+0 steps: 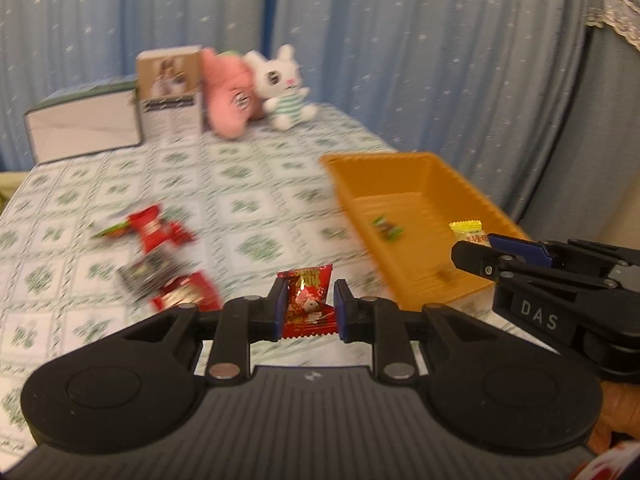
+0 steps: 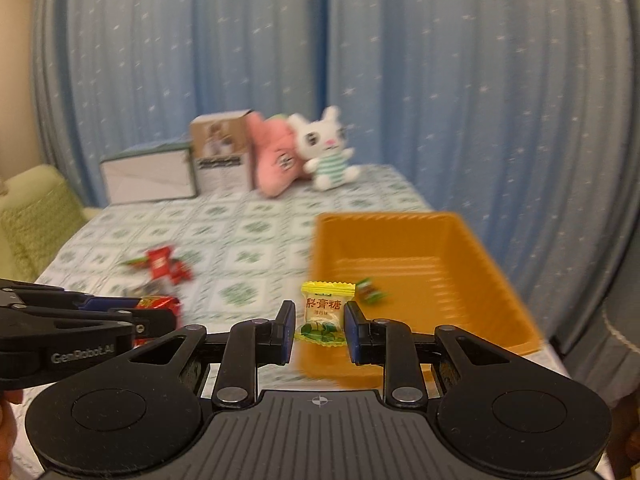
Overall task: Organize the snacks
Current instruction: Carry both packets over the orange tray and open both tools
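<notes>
My left gripper [image 1: 308, 306] is shut on a red snack packet [image 1: 307, 304] and holds it above the patterned tablecloth, left of the orange tray [image 1: 404, 184]. My right gripper [image 2: 320, 322] is shut on a yellow candy packet [image 2: 325, 312] at the near left edge of the orange tray [image 2: 492, 280]. It also shows in the left wrist view [image 1: 476, 248] over the tray's right side. A small green candy [image 2: 370, 290] lies inside the tray. Several red snack packets [image 1: 160, 228] lie loose on the cloth at left.
At the back of the table stand a white box [image 1: 84, 120], a brown carton [image 1: 170, 92], a pink plush [image 1: 232, 92] and a white rabbit plush [image 1: 284, 88]. Blue curtains hang behind. A green cushion [image 2: 32, 216] sits beyond the table's left edge.
</notes>
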